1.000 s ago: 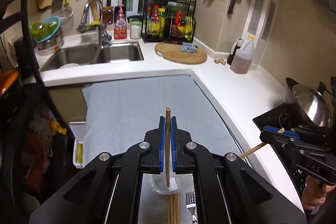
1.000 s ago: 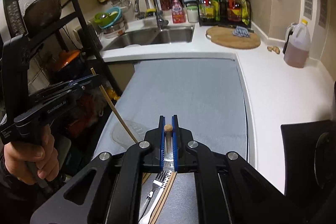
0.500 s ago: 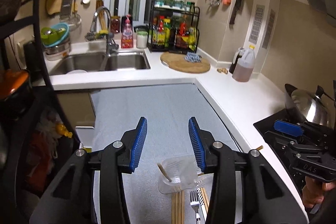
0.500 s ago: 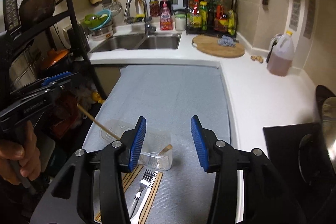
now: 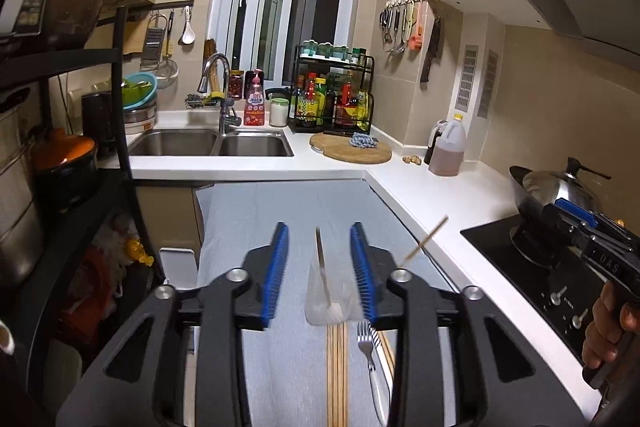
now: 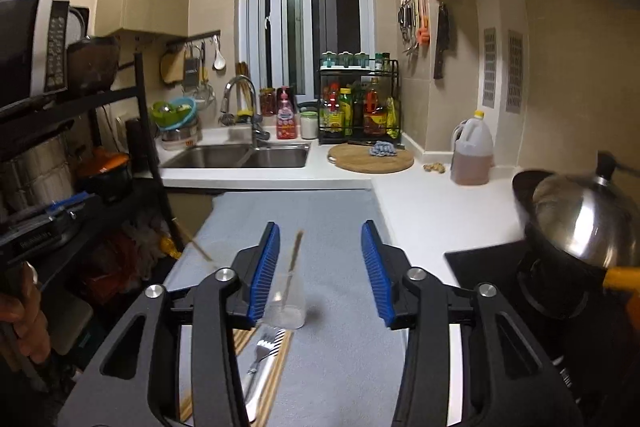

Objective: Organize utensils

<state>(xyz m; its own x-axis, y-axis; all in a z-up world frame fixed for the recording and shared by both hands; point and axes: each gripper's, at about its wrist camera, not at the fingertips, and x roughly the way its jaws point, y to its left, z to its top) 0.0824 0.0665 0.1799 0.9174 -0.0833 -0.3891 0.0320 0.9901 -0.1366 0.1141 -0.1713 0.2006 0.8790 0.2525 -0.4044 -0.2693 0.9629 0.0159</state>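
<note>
Left wrist view: left gripper point(image 5: 319, 269) is hanging with its blue pads spread wide, gripping nothing. Clear plastic cup point(image 5: 329, 297) is sitting on the grey mat point(image 5: 280, 211) between and just ahead of the fingers, one chopstick point(image 5: 322, 267) standing tilted inside it. A second chopstick point(image 5: 426, 241) is sticking out up to the right, blurred. Loose chopsticks point(image 5: 337, 371) and a fork point(image 5: 370, 355) are lying on the mat below the cup. Right wrist view: right gripper point(image 6: 320, 271) is also spread open and empty; the cup point(image 6: 286, 301) is sitting near its left finger, chopstick point(image 6: 291, 267) leaning inside. Fork point(image 6: 256, 359) is lying just below it.
</note>
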